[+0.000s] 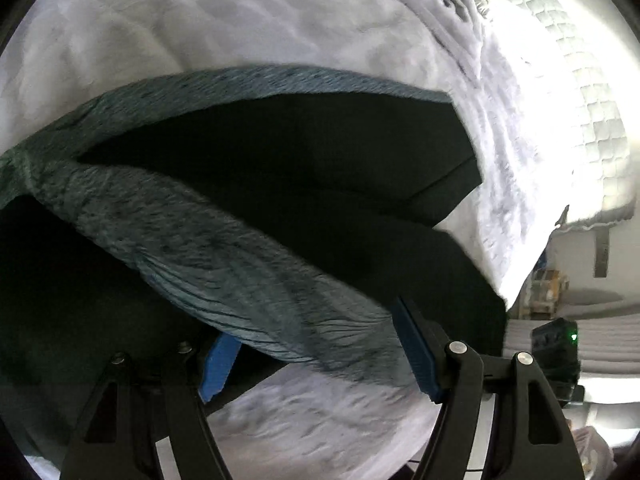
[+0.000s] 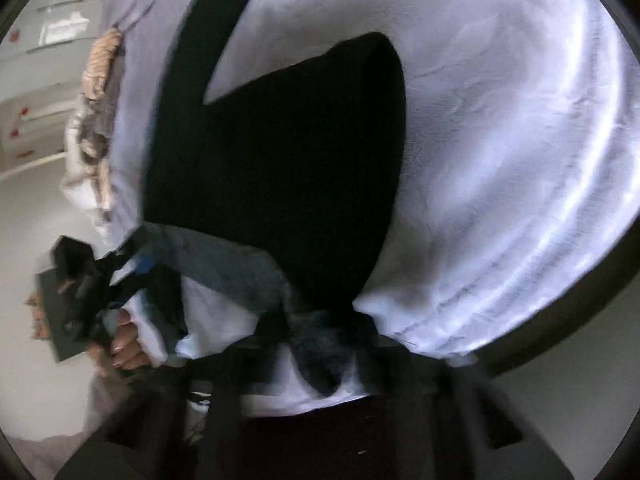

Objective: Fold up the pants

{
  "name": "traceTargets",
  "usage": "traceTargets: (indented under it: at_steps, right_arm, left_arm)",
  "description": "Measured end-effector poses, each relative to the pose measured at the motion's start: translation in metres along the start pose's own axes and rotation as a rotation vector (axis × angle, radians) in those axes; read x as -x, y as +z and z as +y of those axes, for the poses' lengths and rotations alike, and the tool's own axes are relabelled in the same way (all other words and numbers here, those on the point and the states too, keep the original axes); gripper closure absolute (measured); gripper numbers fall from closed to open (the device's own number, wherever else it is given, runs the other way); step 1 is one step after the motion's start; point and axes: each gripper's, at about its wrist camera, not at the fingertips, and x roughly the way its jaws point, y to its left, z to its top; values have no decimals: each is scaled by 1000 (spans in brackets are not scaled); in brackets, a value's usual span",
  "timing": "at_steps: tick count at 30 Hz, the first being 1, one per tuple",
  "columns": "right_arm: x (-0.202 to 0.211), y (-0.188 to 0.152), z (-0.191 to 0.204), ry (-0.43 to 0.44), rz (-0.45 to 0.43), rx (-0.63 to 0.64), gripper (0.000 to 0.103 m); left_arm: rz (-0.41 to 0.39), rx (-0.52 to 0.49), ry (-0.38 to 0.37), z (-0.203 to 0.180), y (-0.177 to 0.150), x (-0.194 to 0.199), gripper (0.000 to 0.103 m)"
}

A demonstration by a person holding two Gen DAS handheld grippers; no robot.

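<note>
Black pants (image 1: 304, 168) with a grey-teal ribbed waistband (image 1: 224, 248) lie on a pale lilac bedcover (image 1: 200, 20). In the left wrist view my left gripper (image 1: 316, 360) is open, its blue pads (image 1: 416, 356) either side of the waistband, which runs between them. In the right wrist view the pants (image 2: 280, 152) spread away with both legs (image 2: 216, 20) visible. My right gripper (image 2: 324, 352) is blurred; it looks shut on the waistband (image 2: 320, 344). The left gripper (image 2: 80, 276) and the hand holding it show at the left.
A quilted white mattress (image 1: 576, 92) and rumpled grey blanket (image 1: 456, 4) lie at the far right. The bed's edge (image 1: 516, 272) drops to a floor with boxes. A patterned pillow (image 2: 96, 92) sits at the bed's left edge.
</note>
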Motion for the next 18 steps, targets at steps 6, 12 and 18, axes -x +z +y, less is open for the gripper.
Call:
traceTargets:
  at_steps: [6,12,18]
  right_arm:
    - [49,53,41,256,-96,66,86]
    - [62,159,92,290,-196,113,76]
    - [55,199,121,41,-261,177,24]
  left_arm:
    - [-104,46,-13,-12,37,15,30]
    - [-205,132,94,-8,100,16,30]
    - [-278,77,194,-7,113,40,30]
